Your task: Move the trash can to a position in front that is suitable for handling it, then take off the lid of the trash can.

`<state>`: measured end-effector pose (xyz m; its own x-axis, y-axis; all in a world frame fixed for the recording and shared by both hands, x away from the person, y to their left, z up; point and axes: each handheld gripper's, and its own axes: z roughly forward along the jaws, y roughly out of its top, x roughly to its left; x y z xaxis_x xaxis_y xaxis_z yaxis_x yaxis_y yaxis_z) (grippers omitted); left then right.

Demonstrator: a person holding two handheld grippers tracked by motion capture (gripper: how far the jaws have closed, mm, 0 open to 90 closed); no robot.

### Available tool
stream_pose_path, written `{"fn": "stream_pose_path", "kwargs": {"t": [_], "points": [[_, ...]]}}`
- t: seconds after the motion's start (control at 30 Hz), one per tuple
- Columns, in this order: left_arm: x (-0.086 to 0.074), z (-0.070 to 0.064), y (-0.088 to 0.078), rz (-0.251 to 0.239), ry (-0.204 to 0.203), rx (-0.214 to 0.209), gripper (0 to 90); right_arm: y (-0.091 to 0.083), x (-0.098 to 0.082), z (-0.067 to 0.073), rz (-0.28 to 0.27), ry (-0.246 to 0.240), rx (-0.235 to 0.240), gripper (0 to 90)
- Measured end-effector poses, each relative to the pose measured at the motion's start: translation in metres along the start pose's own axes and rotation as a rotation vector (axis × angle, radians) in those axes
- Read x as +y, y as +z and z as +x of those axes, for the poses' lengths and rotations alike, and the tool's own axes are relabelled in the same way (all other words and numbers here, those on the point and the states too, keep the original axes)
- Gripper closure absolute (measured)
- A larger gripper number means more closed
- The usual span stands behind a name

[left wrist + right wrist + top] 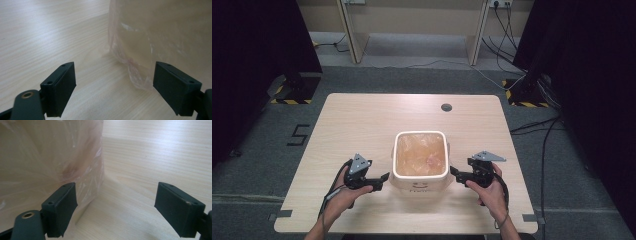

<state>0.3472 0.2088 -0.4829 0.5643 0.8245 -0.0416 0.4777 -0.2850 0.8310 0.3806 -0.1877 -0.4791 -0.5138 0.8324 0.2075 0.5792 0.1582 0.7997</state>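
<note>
I hold one claw on each side of the white bin (pixel 420 162), which stands on the worktop (pixel 362 120) near my edge, in the middle. A thin, clear bag (pixel 419 154) lines the bin and folds over its rim; in both claw views the plastic hangs down the outside wall.

My left claw (pixel 383 178) is just beside the left wall of the bin, with jaws standing wide apart. In its own view the loose bag skirt (pixel 136 75) hangs between the pads, closer to one pad, but nothing presses on it. My right claw (pixel 455 172) is just beside the right wall, also spread wide. There the plastic (pixel 87 182) lies near one pad and I cannot say if it touches.

I judge that the step in hand is dressing the bag on the bin, and both claws are free of it at this moment. If the skirt needs more pulling, the next move calls for a gentle pinch on the film alone, low on each side, because it can tear or slip off the rim.
</note>
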Motion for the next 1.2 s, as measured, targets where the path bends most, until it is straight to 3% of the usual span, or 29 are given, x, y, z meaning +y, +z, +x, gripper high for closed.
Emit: {"fn": "stream_pose_path", "kwargs": {"t": [0.07, 0.4, 0.83, 0.87, 0.93, 1.0, 1.2], "points": [[-0.004, 0.000, -0.001, 0.011, 0.022, 0.012, 17.6, 0.000, 0.000, 0.000, -0.010, 0.018, 0.015, 15.6], [-0.027, -0.003, -0.005, 0.075, 0.032, 0.010, 17.2, -0.012, 0.004, -0.008, -0.062, 0.040, -0.021, 15.6], [-0.040, -0.001, 0.002, 0.171, 0.085, 0.008, 16.8, -0.019, 0.000, -0.020, -0.072, 0.065, -0.056, 15.6], [-0.040, -0.001, 0.002, 0.171, 0.085, 0.008, 16.3, -0.019, 0.000, -0.020, -0.072, 0.065, -0.056, 15.6], [-0.044, 0.003, 0.003, 0.162, 0.036, -0.008, 15.0, -0.020, 0.001, -0.021, -0.080, 0.066, -0.058, 15.6], [-0.046, 0.005, 0.004, 0.140, 0.032, -0.010, 14.4, -0.022, 0.003, -0.022, -0.088, 0.069, -0.059, 15.6], [-0.045, 0.005, 0.005, 0.139, 0.031, -0.010, 13.4, -0.025, 0.008, -0.021, -0.105, 0.073, -0.059, 15.6]]}}
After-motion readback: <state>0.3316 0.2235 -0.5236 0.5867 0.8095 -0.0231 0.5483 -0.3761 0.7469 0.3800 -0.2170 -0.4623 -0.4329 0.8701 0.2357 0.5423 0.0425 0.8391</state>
